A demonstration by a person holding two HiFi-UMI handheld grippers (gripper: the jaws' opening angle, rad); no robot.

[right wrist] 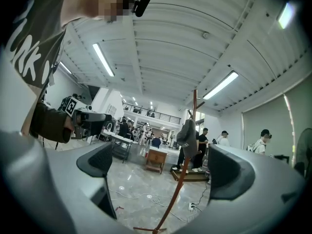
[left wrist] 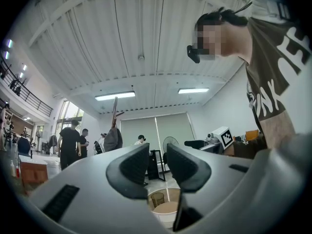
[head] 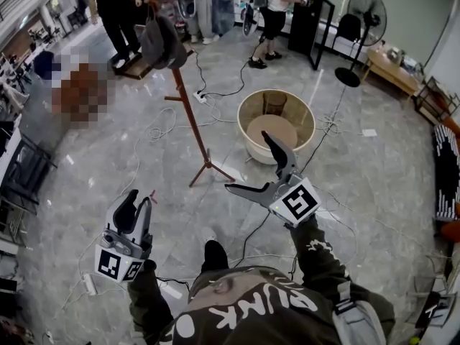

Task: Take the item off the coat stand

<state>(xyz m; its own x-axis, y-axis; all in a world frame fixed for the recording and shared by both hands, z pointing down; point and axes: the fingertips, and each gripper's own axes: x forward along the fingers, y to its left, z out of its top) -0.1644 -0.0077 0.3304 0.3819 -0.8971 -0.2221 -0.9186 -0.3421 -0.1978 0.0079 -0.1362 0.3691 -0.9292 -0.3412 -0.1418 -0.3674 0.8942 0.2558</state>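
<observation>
**Spotter:** Start on the left. What do you have?

**Operator:** My left gripper (head: 136,205) is low by my hip. Its jaws are nearly together with a slim gap, and nothing is between them. I'd keep it out of this.

**Spotter:** And the target?

**Operator:** The coat stand (head: 188,113) is ahead and well apart from both grippers. It's a reddish-brown pole on splayed feet. The grey hat (head: 162,43), as best I can name it, hangs from a peg near the top, right against the pole.

**Spotter:** Which way does it lie?

**Operator:** It droops, so its long axis runs up and down along the pole. The hooked end is uppermost and the loose bulk points at the floor.

**Spotter:** Right side?

**Operator:** My right gripper (head: 249,162) has its jaws spread wide and holds nothing. In its own view the pole and hat sit far off between them. A round tub (head: 305,121) stands just beyond it.

**Spotter:** How do you do it well?

**Operator:** I'm at the approach. I think I should step closer, minding the floor cables (head: 165,124). Then I'd pinch the hanging fabric across its width and lift up the pole's line before pulling away, so the peg lets go without tipping the stand.
</observation>
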